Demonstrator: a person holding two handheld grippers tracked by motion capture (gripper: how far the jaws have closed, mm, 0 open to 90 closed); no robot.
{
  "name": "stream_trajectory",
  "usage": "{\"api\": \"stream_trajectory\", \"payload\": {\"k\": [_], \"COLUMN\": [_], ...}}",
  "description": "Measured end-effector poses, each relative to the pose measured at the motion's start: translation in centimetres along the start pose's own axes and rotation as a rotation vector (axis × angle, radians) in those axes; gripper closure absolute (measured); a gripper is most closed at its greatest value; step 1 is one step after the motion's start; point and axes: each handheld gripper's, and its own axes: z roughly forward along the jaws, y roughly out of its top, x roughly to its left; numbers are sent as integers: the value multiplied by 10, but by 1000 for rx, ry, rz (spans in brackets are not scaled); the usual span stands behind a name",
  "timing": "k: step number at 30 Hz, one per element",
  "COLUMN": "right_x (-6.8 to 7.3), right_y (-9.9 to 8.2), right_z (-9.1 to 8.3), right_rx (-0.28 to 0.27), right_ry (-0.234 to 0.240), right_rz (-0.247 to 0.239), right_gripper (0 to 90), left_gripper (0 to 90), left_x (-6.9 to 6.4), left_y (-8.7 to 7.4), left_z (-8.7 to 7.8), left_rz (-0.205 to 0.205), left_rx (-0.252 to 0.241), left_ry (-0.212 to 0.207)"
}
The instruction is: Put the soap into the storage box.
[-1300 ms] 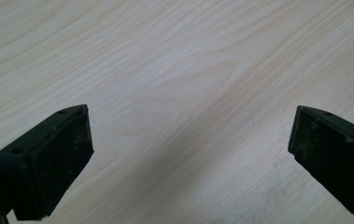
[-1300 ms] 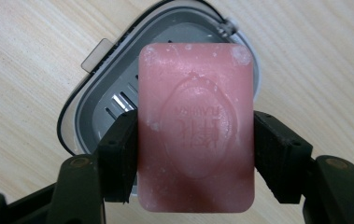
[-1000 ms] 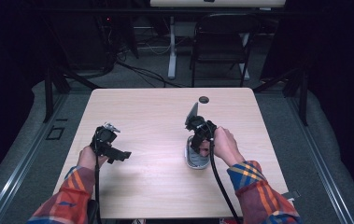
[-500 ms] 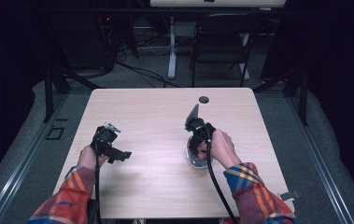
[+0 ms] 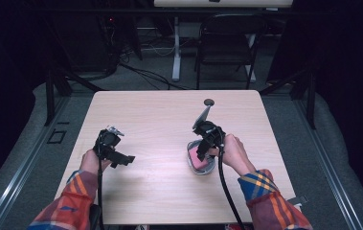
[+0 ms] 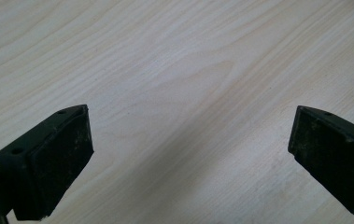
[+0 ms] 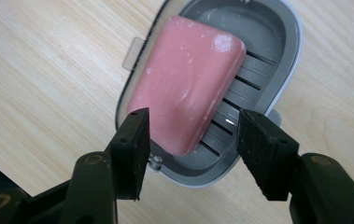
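We held the right gripper [image 7: 191, 154], jaws apart, over the pink soap [image 7: 186, 81] lying in the grey dish [image 7: 277, 70] at the table's [image 5: 160, 115] 4 o'clock. An off-centre closure could skid the soap. The left gripper [image 6: 188, 158] was spread wide, empty.

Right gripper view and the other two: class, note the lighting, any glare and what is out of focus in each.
Right gripper view: soap sharp, small glint on dish ribs, jaws slightly soft. Left gripper view: evenly lit wood, faint shadow between blurred open jaws. High view: table bright, surroundings dark, slightly soft.
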Motion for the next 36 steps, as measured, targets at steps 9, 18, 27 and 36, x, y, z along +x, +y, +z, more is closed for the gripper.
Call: {"api": "stream_trajectory", "payload": {"k": [9, 18, 27, 36], "right_x": [-7, -30, -67, -94], "right_y": [-21, -67, -131, -177], "right_z": [-32, -59, -63, -37], "right_rx": [-108, -264, -348, -320], "right_ry": [-30, -125, -207, -238], "right_rz": [-63, -128, -62, 21], "right_gripper": [391, 234, 103, 14], "left_gripper": [0, 0, 0, 0], "left_x": [-1, -1, -1, -1], "left_y": [0, -1, -2, -2], "left_z": [-1, -5, -5, -4], "left_rz": [5, 1, 6, 10], "left_rx": [-10, -48, -53, -50], "left_ry": [1, -12, -11, -13]}}
